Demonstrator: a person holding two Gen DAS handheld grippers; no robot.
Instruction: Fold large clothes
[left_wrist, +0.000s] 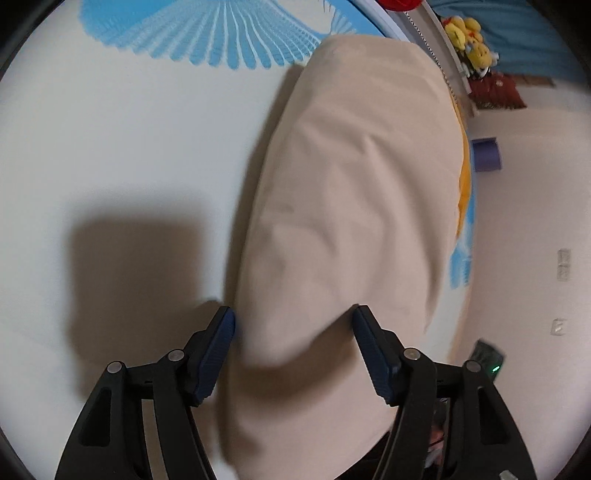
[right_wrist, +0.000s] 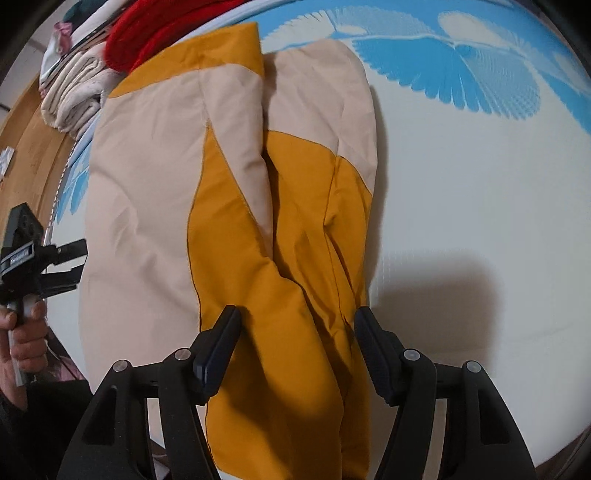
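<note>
A large beige and mustard-yellow garment (right_wrist: 229, 192) lies lengthwise on a white mattress (right_wrist: 461, 206) with a blue feather print. In the left wrist view only its beige side (left_wrist: 354, 206) shows. My left gripper (left_wrist: 293, 323) is open, its blue pads either side of the beige near end. My right gripper (right_wrist: 297, 325) is open, its pads either side of the mustard near end. No pad visibly pinches cloth. The left gripper also shows in the right wrist view (right_wrist: 79, 264), held in a hand beside the garment's left edge.
Folded cream cloth (right_wrist: 74, 92) and a red item (right_wrist: 147, 33) lie beyond the garment at the mattress edge. A wooden floor (right_wrist: 33, 147) shows at the left. Yellow plush toys (left_wrist: 467, 37) and a purple block (left_wrist: 487, 153) sit off the mattress.
</note>
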